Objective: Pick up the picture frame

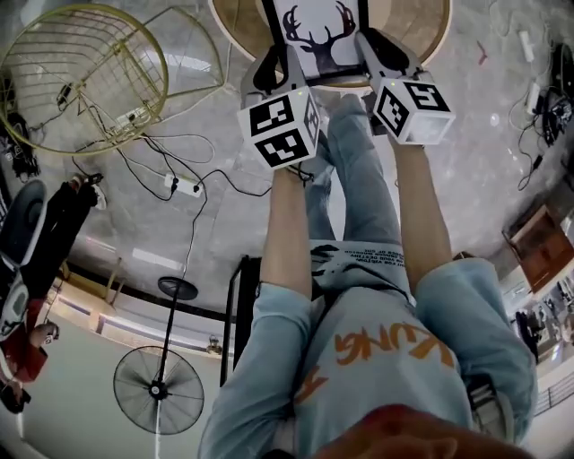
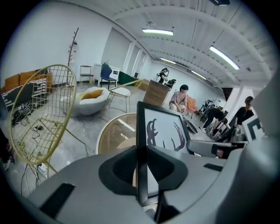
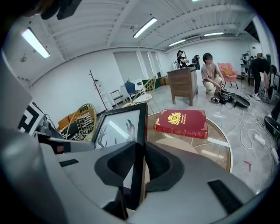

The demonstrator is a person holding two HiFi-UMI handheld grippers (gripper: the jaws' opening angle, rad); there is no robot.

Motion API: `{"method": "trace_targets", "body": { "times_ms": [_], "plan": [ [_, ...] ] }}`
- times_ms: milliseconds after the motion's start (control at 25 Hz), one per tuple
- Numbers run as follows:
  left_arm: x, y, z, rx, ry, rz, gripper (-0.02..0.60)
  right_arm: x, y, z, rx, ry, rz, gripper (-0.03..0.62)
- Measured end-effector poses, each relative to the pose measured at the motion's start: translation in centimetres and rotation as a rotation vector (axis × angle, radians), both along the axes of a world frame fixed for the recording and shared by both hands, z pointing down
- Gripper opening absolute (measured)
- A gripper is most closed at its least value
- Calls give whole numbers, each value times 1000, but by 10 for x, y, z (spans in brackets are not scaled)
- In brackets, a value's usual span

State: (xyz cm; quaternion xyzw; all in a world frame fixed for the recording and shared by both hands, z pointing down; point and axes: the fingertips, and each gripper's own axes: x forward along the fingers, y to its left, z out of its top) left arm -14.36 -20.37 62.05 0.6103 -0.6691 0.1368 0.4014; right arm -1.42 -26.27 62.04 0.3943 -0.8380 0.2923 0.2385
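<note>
The picture frame (image 1: 318,36) is black-edged, with a white print of deer antlers. It hangs upright above the round glass table (image 1: 421,22), held by both side edges. My left gripper (image 1: 269,68) is shut on its left edge, which runs straight between the dark pads in the left gripper view (image 2: 141,168). My right gripper (image 1: 381,52) is shut on the right edge, and the frame (image 3: 120,127) stands between its pads (image 3: 139,164). The antler print (image 2: 164,131) faces the person.
A red book (image 3: 181,122) lies on the glass table (image 3: 214,151). A gold wire chair (image 1: 85,76) stands at the left, with cables and a power strip (image 1: 184,186) on the floor. A fan (image 1: 157,390) stands behind. Several people and a wooden cabinet (image 3: 181,83) are farther off.
</note>
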Motion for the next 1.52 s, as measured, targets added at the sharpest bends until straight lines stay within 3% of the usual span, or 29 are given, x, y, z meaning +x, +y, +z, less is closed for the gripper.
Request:
{"method": "trace_targets", "body": {
  "times_ms": [240, 720, 1520],
  "plan": [
    [1, 18, -80, 74, -45, -9, 78, 0, 18, -80, 78, -33, -15, 67],
    [-29, 15, -176, 193, -68, -39, 78, -29, 16, -185, 175, -52, -13, 67],
    [-43, 2, -374, 526, -190, 3, 78, -42, 6, -381, 490, -159, 16, 67]
  ]
}}
